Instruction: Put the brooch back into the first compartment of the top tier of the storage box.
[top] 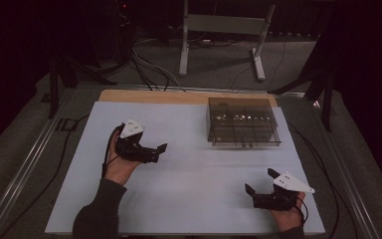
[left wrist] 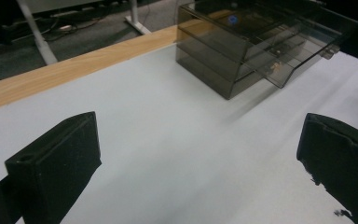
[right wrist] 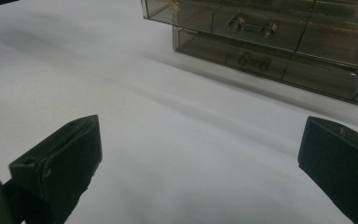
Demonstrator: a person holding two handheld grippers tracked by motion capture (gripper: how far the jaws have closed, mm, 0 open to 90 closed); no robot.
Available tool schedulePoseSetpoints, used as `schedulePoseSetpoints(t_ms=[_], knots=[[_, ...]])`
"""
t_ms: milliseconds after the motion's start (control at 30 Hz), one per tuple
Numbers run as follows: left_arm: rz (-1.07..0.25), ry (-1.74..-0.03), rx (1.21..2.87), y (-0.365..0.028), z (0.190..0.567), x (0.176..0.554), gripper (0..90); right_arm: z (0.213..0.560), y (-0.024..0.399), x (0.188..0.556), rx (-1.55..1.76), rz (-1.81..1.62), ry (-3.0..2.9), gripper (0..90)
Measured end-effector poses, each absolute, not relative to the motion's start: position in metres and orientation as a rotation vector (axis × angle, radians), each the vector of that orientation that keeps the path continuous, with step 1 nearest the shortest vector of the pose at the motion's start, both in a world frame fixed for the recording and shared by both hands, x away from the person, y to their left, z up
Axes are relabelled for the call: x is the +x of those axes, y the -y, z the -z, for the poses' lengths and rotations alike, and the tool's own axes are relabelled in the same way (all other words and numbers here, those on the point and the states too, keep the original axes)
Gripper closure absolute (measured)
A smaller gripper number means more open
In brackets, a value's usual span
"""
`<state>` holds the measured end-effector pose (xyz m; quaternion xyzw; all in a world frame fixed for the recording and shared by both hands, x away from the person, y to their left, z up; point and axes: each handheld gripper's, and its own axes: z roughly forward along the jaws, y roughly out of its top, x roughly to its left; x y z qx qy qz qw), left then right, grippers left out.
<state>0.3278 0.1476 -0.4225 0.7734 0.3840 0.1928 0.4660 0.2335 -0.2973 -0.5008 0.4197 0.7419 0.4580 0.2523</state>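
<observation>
A smoky see-through drawer box stands at the back right of the white table top; small metal bits show inside it. In the left gripper view the box lies ahead to the right, its lower drawer slid out a little. Two drawer fronts with small handles face the right gripper view. My left gripper hovers at the left middle of the table, open and holding nothing. Near the front right edge my right gripper is open too, jaws wide apart over bare table.
A bare wooden strip runs along the table's far edge. Beyond it a white metal stand and loose cables lie on the dark floor. Metal rails flank the table on both sides.
</observation>
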Motion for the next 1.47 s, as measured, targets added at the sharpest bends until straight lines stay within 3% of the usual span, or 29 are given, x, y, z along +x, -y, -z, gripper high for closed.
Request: schedulePoseSetpoints(t_ms=[233, 467, 967, 1467], knots=[[-0.488, -0.975, 1.867, -0.170, 0.440, 0.308, 0.2, 0.501, 0.296, 0.233, 1.133, -1.244, -2.023, 0.3], [-0.588, -1.004, 1.872, -0.188, 0.462, 0.285, 0.2, 0.500, 0.296, 0.233, 1.136, -1.253, -2.018, 0.3], [-0.644, -1.057, 1.731, -0.233, 0.486, 0.244, 0.2, 0.500, 0.294, 0.233, 1.113, -1.283, -1.991, 0.3], [-0.708, -1.108, 1.680, -0.247, 0.497, 0.232, 0.2, 0.501, 0.296, 0.234, 1.108, -1.284, -1.976, 0.3]])
